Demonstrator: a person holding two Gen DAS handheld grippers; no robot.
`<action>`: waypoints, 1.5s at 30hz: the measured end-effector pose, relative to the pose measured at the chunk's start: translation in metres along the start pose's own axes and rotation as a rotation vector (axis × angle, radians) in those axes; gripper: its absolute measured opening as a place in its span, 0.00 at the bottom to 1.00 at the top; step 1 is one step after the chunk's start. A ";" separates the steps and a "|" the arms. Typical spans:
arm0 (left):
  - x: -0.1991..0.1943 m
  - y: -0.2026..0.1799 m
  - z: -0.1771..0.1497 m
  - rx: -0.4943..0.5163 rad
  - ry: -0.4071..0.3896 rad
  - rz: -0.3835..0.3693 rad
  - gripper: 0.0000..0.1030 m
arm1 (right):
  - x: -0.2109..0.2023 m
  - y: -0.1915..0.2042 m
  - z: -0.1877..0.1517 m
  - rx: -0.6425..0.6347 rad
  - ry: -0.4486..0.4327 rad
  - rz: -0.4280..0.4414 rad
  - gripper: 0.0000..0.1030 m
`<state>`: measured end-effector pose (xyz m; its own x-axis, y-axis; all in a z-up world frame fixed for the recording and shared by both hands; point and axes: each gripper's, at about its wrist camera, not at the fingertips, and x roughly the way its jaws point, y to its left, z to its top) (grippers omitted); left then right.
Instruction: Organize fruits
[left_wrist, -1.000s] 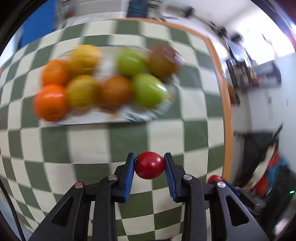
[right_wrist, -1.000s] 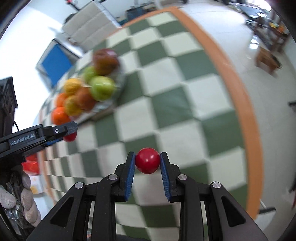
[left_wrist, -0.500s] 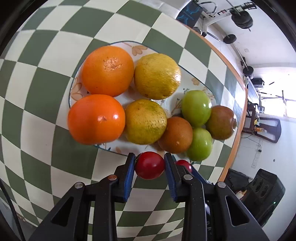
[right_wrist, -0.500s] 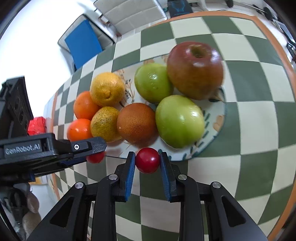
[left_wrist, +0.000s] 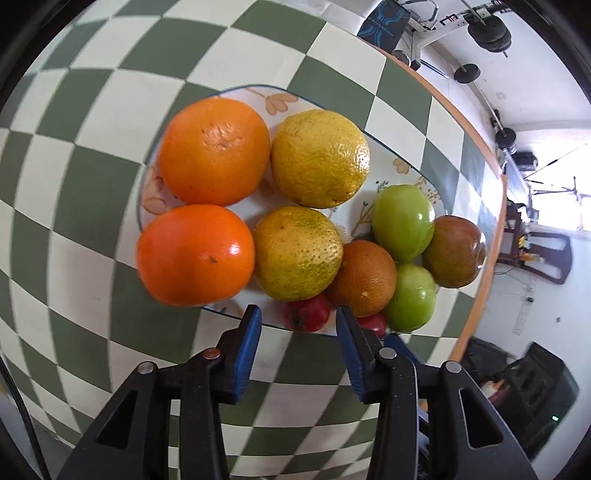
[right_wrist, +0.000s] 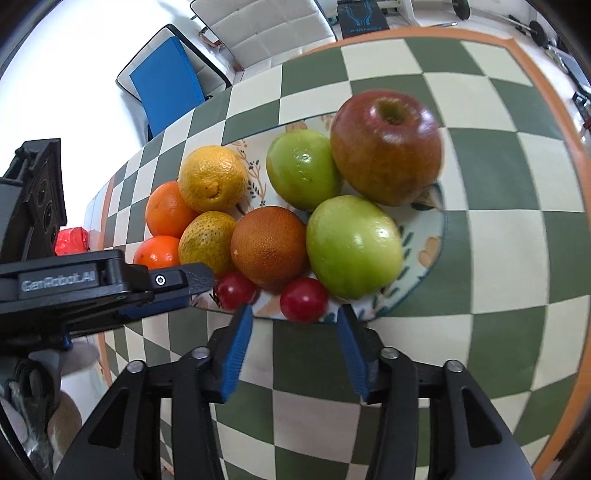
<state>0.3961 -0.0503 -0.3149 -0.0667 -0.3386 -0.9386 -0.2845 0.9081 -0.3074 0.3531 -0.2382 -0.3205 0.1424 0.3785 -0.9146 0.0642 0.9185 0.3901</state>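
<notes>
Both grippers have just let go. Half a second ago each pinched a small red round fruit over the near rim of the plate; now the left gripper (left_wrist: 298, 325) stands with its blue-padded fingers spread wide and empty, and the right gripper (right_wrist: 293, 326) likewise.

The left one's small red fruit (left_wrist: 307, 314) lies on the oval floral-patterned plate (left_wrist: 275, 101), low in the left wrist frame, tucked against the yellow-green citrus (left_wrist: 297, 253) and the brown-orange round fruit (left_wrist: 364, 278). The right one's red fruit (right_wrist: 303, 299) sits at the plate's near edge below the large green apple (right_wrist: 352, 245), with its twin (right_wrist: 234, 290) just to the left.

As I judge it, both pieces are delivered and every fruit in view is now on the plate atop the green-and-cream checked tablecloth (right_wrist: 480, 240). What remains seems to be drawing the fingers back without nudging the red fruits, which could roll.
</notes>
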 end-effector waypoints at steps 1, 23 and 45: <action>-0.001 -0.001 -0.001 0.010 -0.006 0.012 0.39 | -0.007 -0.001 -0.003 -0.003 -0.010 -0.008 0.54; -0.072 -0.005 -0.064 0.242 -0.330 0.347 0.93 | -0.107 0.014 -0.025 -0.083 -0.200 -0.312 0.95; -0.209 -0.028 -0.210 0.373 -0.577 0.240 0.93 | -0.286 0.064 -0.145 -0.098 -0.444 -0.317 0.95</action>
<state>0.2172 -0.0569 -0.0771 0.4578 -0.0292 -0.8886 0.0267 0.9995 -0.0191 0.1734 -0.2709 -0.0497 0.5348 0.0167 -0.8448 0.0823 0.9940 0.0718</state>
